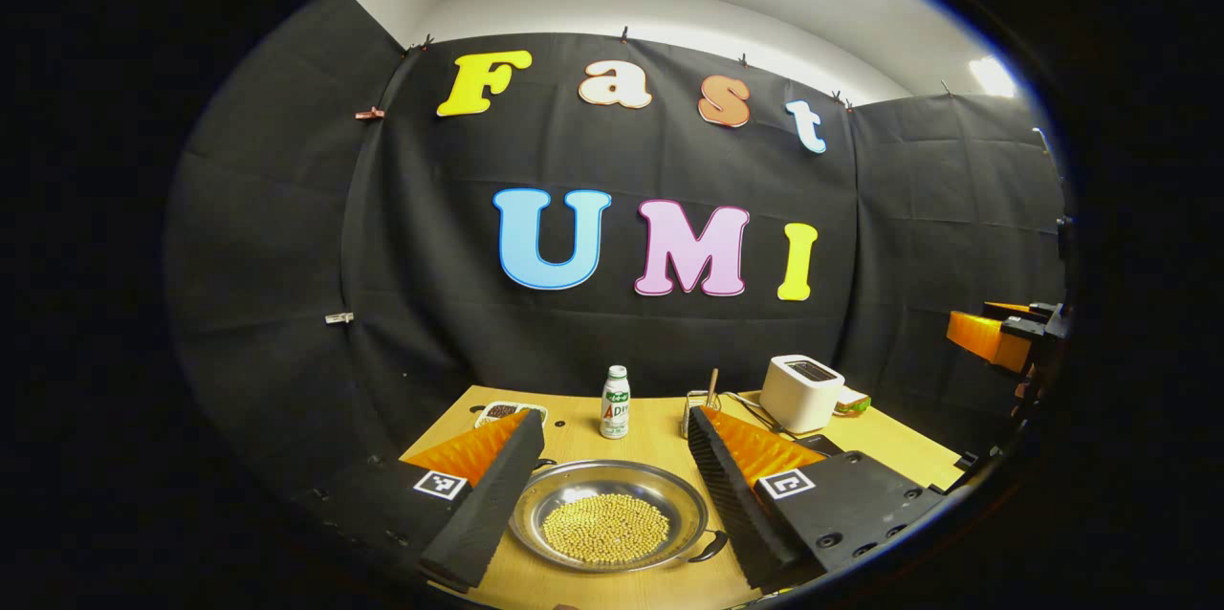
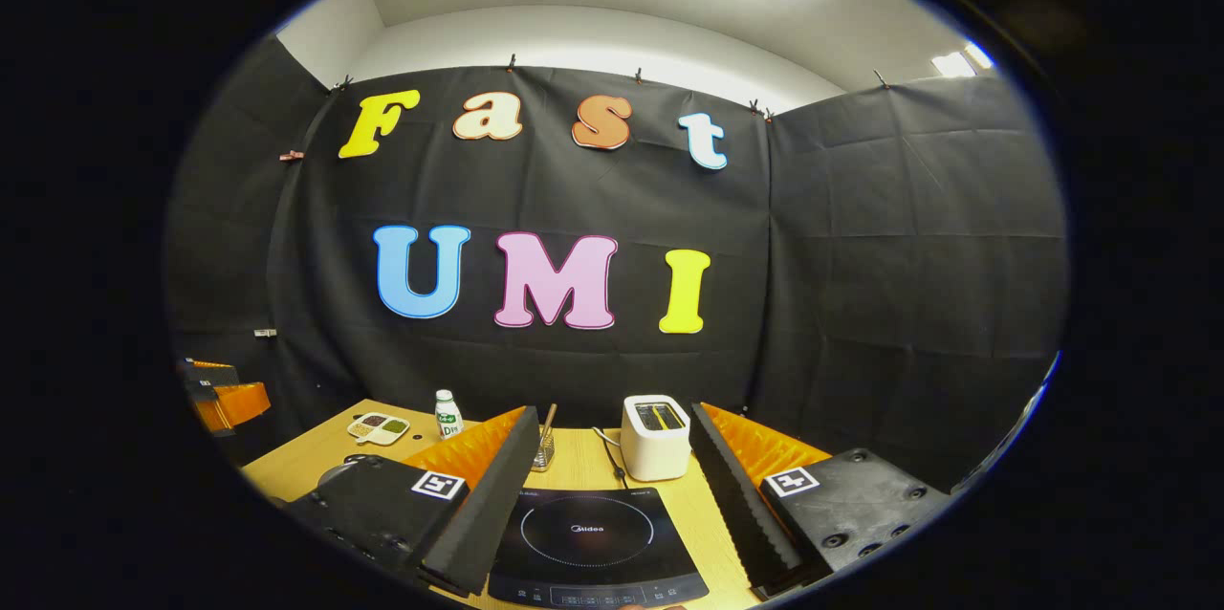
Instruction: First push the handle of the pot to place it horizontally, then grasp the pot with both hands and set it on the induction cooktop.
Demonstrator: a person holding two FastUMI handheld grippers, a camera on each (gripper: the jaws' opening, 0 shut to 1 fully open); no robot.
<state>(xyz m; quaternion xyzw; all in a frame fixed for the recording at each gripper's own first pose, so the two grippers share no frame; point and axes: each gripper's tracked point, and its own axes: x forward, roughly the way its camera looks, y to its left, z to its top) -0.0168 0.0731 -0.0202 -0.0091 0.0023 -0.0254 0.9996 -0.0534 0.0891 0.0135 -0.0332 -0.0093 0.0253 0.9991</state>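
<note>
One shallow round steel pot holding a heap of small yellow beans sits on the wooden surface in the left gripper view, between the two fingers of the left tongs, which stand spread wide and touch nothing. A small dark handle shows at the pot's right rim, near the right-hand finger. Behind the pot stands a small white bottle with a green cap; its label is too small to make out. Right of it are a wire holder with a wooden stick and a white toaster. A divided white dish lies at the back left.

In the right gripper view, the black glass induction cooktop lies bare between the fingers of the right tongs, also spread wide with nothing between them. The cooktop's centre carries a brand mark, reading roughly "Midea". The toaster stands just behind it.
</note>
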